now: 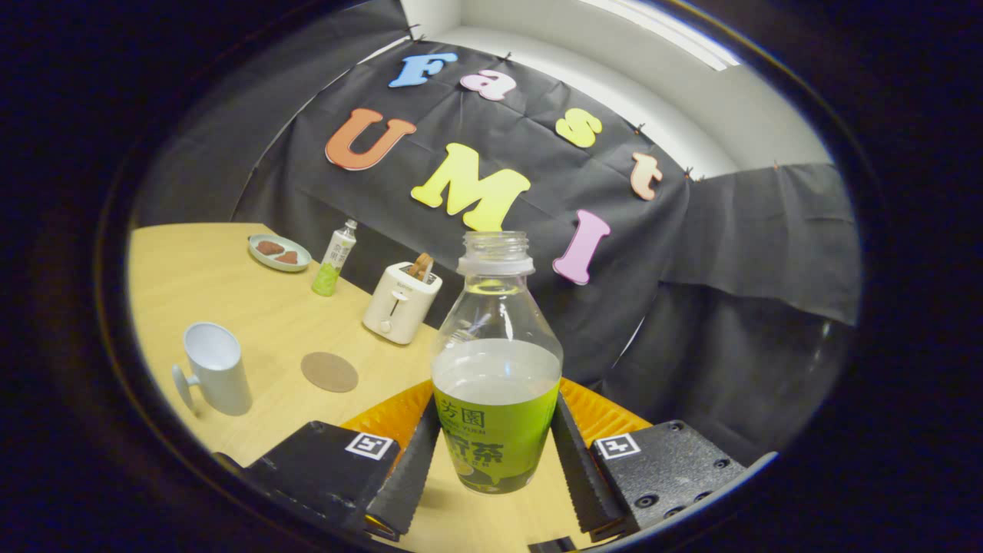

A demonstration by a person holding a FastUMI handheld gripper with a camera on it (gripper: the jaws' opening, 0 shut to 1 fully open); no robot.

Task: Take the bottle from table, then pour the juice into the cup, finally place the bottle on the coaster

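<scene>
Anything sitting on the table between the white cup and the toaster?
Yes: in the gripper view the round brown coaster lies flat on the table between the cup and the toaster. The gripper grips the open bottle.

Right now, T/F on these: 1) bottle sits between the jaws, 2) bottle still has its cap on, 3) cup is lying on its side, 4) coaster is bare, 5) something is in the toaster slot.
1) True. The bottle stands between the jaws of the gripper, and both fingers touch its sides.
2) False. Its neck is open, no cap on it.
3) False. The cup stands upright, handle out to the side, on the table.
4) True. Nothing rests on the coaster, which lies between the cup and the toaster.
5) True. A brown piece sticks up out of the toaster slot.
</scene>
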